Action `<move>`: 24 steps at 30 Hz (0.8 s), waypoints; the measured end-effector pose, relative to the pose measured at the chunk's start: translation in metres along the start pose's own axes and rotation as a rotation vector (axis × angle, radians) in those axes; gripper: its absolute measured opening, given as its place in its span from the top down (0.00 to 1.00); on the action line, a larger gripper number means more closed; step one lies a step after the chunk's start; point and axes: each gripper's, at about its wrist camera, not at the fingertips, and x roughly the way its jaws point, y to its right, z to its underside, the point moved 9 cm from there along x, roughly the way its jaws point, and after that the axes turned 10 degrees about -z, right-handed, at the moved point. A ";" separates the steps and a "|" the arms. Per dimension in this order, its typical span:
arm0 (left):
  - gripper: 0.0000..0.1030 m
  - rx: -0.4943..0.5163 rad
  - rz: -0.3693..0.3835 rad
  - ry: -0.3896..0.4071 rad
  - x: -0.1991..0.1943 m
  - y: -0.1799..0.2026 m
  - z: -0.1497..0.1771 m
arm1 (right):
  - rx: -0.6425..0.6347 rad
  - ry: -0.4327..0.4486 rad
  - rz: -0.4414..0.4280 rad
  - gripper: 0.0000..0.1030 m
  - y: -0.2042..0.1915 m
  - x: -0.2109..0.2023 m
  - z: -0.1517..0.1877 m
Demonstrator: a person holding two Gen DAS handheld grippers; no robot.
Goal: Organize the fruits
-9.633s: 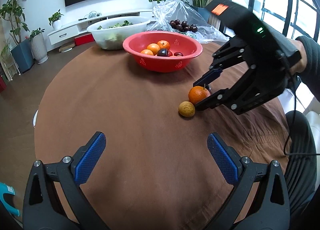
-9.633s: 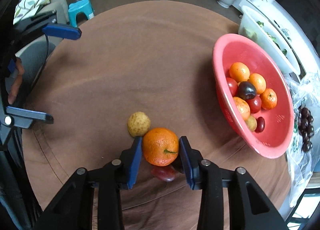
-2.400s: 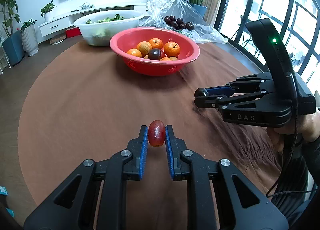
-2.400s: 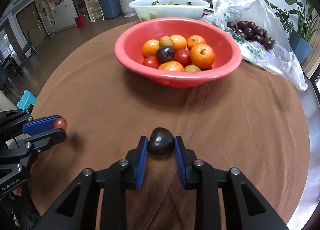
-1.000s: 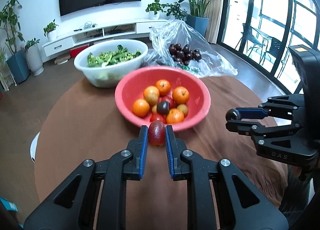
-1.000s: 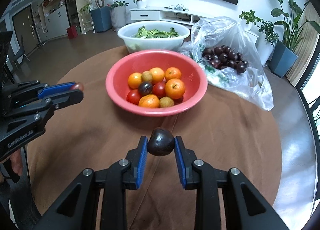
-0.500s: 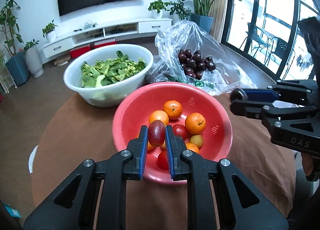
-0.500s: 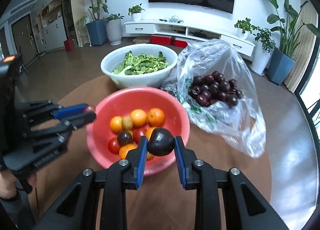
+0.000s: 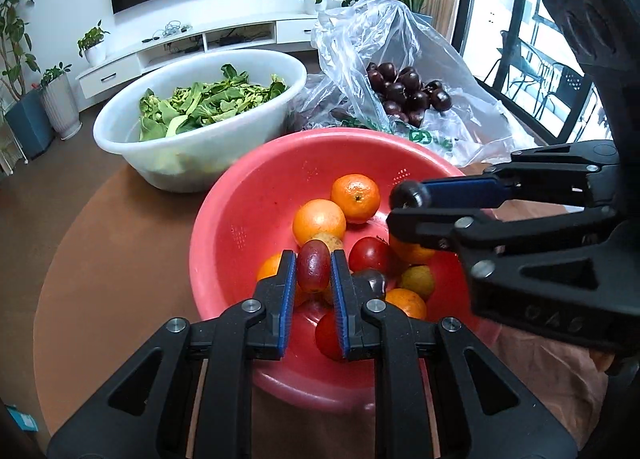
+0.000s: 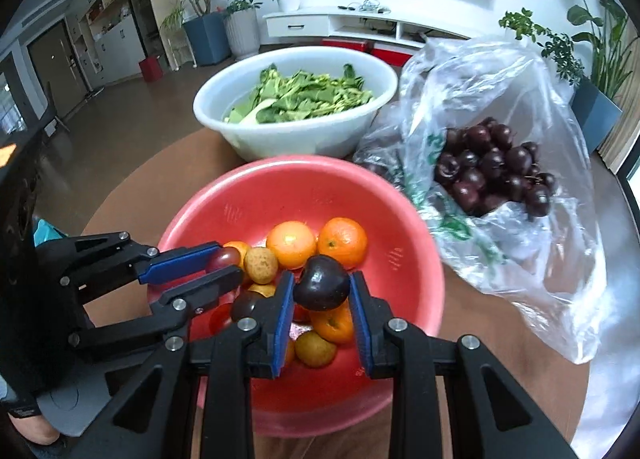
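Note:
A red colander bowl [image 9: 240, 211] [image 10: 404, 219] on the brown round table holds several oranges, tomatoes and small yellow fruits. My left gripper [image 9: 313, 273] is shut on a small red plum [image 9: 313, 271] and holds it over the bowl's near side; it shows in the right wrist view [image 10: 224, 261] too. My right gripper [image 10: 322, 291] is shut on a dark plum [image 10: 322, 288] above the fruit in the bowl; it enters the left wrist view from the right [image 9: 408, 205].
A white basin of green leaves [image 9: 192, 131] [image 10: 296, 131] stands behind the bowl. A clear plastic bag of dark plums [image 9: 408, 91] [image 10: 496, 175] lies at the back right. The brown table [image 9: 120, 243] extends to the left.
Both grippers have moved forward with their plums and now hang over the red bowl, closer to each other. Neither has opened.

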 end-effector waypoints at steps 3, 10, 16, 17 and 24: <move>0.82 -0.002 0.000 -0.011 0.004 0.000 0.001 | 0.000 -0.006 -0.009 0.70 -0.001 0.006 0.000; 0.47 -0.014 -0.041 0.013 0.001 -0.008 0.000 | -0.014 0.002 -0.010 0.57 -0.004 0.010 -0.003; 0.32 -0.023 -0.045 0.032 -0.013 -0.007 -0.001 | -0.014 0.023 0.002 0.54 -0.003 -0.005 0.000; 0.27 -0.026 -0.050 0.039 -0.016 -0.007 -0.002 | -0.015 0.030 0.007 0.52 -0.003 -0.009 0.000; 0.07 -0.062 -0.137 0.110 -0.057 -0.010 -0.003 | 0.018 0.148 0.019 0.34 -0.005 -0.057 0.008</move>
